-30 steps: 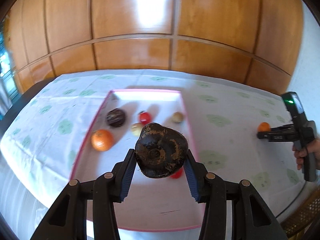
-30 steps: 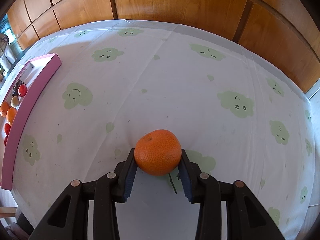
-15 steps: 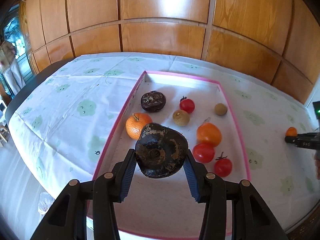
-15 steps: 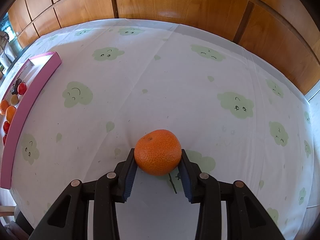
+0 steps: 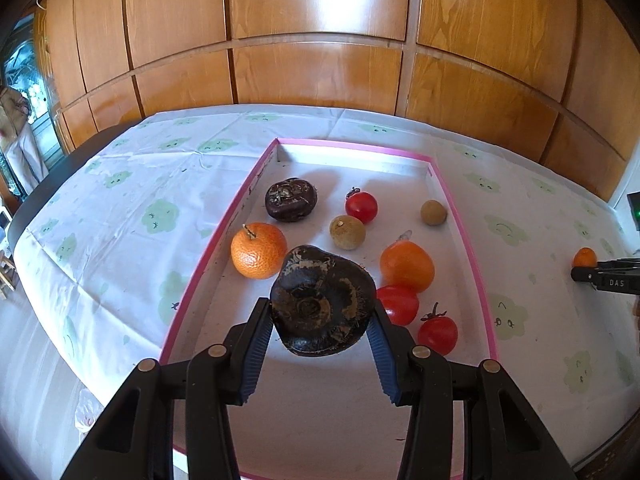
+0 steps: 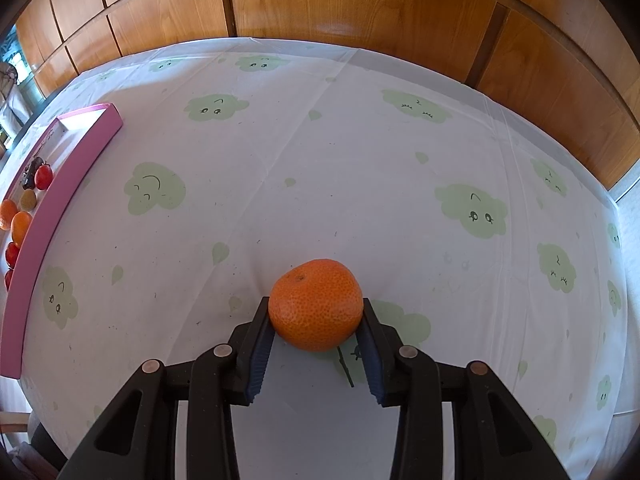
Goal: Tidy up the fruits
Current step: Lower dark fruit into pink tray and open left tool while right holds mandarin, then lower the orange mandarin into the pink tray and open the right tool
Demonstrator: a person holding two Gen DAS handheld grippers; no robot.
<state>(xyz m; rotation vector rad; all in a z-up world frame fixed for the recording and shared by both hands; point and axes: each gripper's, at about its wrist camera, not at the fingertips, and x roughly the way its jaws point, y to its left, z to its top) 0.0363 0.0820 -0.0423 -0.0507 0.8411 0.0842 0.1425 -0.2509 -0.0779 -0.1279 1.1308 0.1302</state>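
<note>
My left gripper (image 5: 320, 320) is shut on a dark brown, crusty fruit (image 5: 322, 300), held above the near half of the pink-rimmed tray (image 5: 468, 240). Inside the tray lie a second dark fruit (image 5: 291, 199), a tangerine (image 5: 259, 256), an orange fruit (image 5: 407, 266), three red tomatoes, one at the back (image 5: 361, 207), and two tan round fruits (image 5: 347, 232). My right gripper (image 6: 316, 322) is shut on a tangerine (image 6: 316, 304) over the tablecloth, right of the tray (image 6: 60, 196). From the left wrist view, that gripper (image 5: 608, 276) and its tangerine (image 5: 585, 257) show at the right edge.
A white tablecloth with green cloud faces (image 6: 472, 208) covers the table. Wooden wall panels (image 5: 320, 40) stand behind it. The table's left edge (image 5: 24, 216) drops to a darker floor area.
The left wrist view swung and sank toward the tray, so the tray's fruits now sit larger and nearer under the held dark fruit. The right gripper and its tangerine stayed still.
</note>
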